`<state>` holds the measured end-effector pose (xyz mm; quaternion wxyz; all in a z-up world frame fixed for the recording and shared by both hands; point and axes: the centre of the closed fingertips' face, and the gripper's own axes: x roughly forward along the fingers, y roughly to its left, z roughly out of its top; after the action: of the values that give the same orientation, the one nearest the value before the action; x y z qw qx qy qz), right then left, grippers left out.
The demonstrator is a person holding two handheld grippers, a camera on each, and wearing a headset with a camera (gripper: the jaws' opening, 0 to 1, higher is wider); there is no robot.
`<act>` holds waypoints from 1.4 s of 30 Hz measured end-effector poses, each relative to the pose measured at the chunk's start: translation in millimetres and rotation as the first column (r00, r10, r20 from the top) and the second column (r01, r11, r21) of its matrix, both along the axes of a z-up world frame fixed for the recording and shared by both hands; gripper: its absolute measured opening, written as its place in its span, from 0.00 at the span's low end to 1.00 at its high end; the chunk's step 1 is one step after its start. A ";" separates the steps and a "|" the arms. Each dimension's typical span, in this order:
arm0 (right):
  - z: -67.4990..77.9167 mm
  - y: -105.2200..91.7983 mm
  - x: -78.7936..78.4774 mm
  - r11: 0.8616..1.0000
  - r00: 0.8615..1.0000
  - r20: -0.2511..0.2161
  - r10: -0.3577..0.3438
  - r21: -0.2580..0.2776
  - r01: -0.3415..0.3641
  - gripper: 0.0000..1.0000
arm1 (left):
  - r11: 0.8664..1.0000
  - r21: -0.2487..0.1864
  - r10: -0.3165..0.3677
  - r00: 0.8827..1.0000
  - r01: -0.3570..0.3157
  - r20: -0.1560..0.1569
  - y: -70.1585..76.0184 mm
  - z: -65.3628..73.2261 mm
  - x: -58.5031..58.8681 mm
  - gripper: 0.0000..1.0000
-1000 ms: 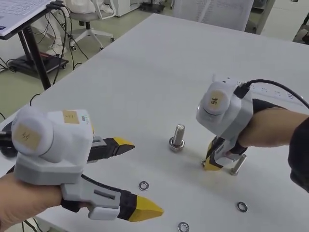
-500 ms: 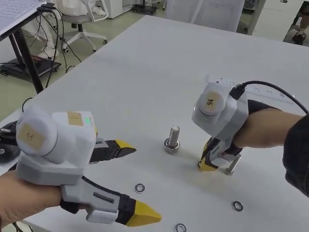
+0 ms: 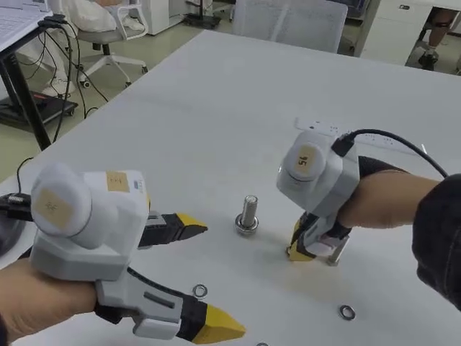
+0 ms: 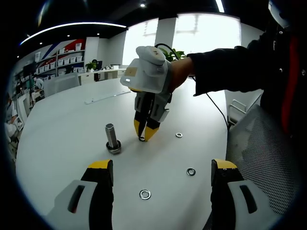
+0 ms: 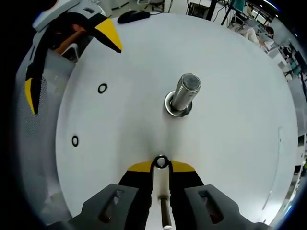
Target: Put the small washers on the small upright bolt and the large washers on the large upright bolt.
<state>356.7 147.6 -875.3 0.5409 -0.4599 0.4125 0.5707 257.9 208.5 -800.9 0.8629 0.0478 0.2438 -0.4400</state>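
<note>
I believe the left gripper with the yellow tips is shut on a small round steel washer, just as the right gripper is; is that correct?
Not quite. The left gripper is open and holds nothing; the left gripper view shows its jaws wide apart over the table. The rest stands: the right gripper is shut on a small round steel washer.

Small bolt [image 3: 336, 251] mostly hidden behind R gripper [image 3: 300, 251] (head view); washer [image 3: 262, 344] cut by btm edge.

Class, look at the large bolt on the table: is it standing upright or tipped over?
Upright. The large bolt stands head down on the white table, threaded shank pointing up.
</note>
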 end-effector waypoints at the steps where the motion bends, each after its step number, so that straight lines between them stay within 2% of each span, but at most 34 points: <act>1: 0.0 0.0 0.0 1.000 1.000 0.000 -0.001 0.002 0.001 0.14 | 1.000 0.002 -0.004 1.000 0.004 -0.002 -0.7 -0.4 0.0 0.84; 15: 0.1 0.9 0.2 1.000 1.000 0.005 -0.009 0.009 0.009 0.13 | 1.000 0.008 -0.030 1.000 0.030 -0.004 -5.1 -2.1 1.8 0.84; 19: 0.3 0.9 0.7 1.000 1.000 -0.006 -0.022 0.016 0.022 0.13 | 1.000 0.009 -0.030 1.000 0.030 -0.003 -4.9 -2.0 1.5 0.84; 27: 0.9 -4.4 1.8 1.000 1.000 -0.006 -0.031 0.000 0.031 0.13 | 1.000 0.006 -0.030 1.000 0.030 -0.001 -5.0 -1.4 2.2 0.84; 35: 11.7 -2.8 0.1 0.999 0.999 -0.010 -0.039 0.019 0.039 0.13 | 0.999 0.006 -0.035 0.999 0.035 -0.001 -5.4 -1.7 2.4 0.84; 42: 30.5 -5.3 -0.6 0.998 0.999 -0.009 -0.054 0.043 0.054 0.13 | 0.999 0.002 -0.040 0.999 0.040 0.001 -7.5 -0.7 2.7 0.84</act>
<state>356.1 142.3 -844.8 0.5643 -0.4345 0.4144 0.5666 260.6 201.0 -801.6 0.8541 0.0540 0.2429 -0.4568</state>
